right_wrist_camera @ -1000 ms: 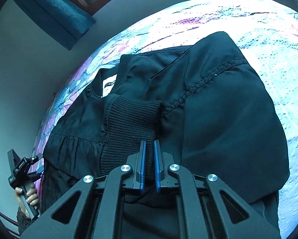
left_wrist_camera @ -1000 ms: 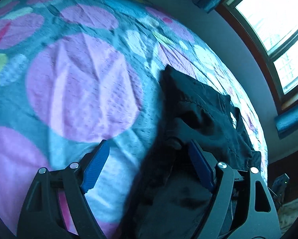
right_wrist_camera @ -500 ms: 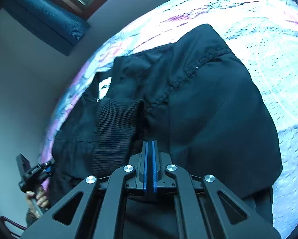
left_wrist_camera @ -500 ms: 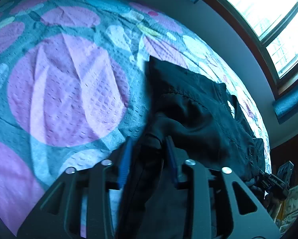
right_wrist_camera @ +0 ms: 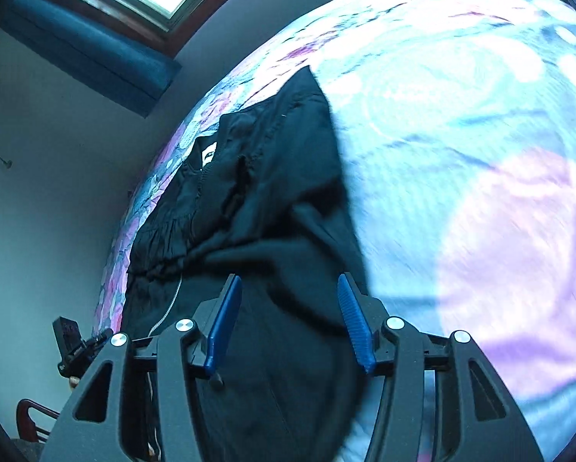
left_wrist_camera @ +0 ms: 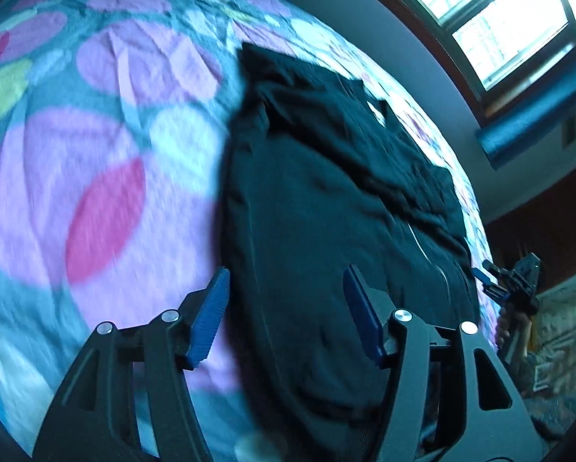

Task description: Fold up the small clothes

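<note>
We see the black jacket point(right_wrist_camera: 272, 200), soft matte woven cloth with gathered seams, lying rumpled on the waffle-textured circle-print bedspread point(left_wrist_camera: 107, 154), collar end toward the wall. Left gripper point(left_wrist_camera: 286, 310) and right gripper point(right_wrist_camera: 288, 317) have just been opening; blue ribbed pads apart, gripping nothing.

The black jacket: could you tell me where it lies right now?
The black jacket lies on the patterned bedspread, right of centre in the left wrist view, below the window.
</note>
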The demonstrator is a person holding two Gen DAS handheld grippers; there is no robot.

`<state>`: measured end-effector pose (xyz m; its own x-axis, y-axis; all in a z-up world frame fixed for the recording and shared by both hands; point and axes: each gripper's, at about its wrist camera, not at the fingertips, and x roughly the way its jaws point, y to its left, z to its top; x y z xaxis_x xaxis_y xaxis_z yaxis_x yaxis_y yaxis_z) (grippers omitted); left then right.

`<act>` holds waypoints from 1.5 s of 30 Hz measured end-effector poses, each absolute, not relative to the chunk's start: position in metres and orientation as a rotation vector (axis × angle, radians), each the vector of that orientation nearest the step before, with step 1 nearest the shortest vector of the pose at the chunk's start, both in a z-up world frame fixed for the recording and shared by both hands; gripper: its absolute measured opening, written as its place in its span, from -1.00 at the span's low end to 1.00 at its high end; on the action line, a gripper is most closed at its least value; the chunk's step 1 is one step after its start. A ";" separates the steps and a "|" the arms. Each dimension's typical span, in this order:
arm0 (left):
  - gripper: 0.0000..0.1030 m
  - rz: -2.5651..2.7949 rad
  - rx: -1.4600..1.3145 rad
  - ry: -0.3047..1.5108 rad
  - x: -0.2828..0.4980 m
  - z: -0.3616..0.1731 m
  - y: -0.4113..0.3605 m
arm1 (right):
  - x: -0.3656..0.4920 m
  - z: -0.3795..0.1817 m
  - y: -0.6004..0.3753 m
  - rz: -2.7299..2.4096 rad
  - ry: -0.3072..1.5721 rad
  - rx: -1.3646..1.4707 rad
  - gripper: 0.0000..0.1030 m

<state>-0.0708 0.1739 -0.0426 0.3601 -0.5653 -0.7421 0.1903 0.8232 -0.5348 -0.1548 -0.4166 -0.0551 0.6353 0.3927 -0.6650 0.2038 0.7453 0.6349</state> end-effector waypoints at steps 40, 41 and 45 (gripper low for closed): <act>0.02 -0.766 -0.430 1.082 -0.154 -0.066 0.144 | -0.253 -0.091 -0.342 0.486 1.059 0.829 -0.18; -0.08 -0.755 -0.431 1.086 -0.155 -0.067 0.145 | -0.257 -0.093 -0.341 0.494 1.076 0.837 -0.33; -0.36 -0.714 -0.431 1.094 -0.157 -0.068 0.150 | -0.257 -0.098 -0.325 0.493 1.106 0.795 -0.65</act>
<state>-0.1567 0.1501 -0.0683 0.2735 -0.7099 -0.6490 0.3081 0.7039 -0.6400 -0.2569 -0.3251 -0.0984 0.3861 0.7058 -0.5939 0.0305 0.6337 0.7730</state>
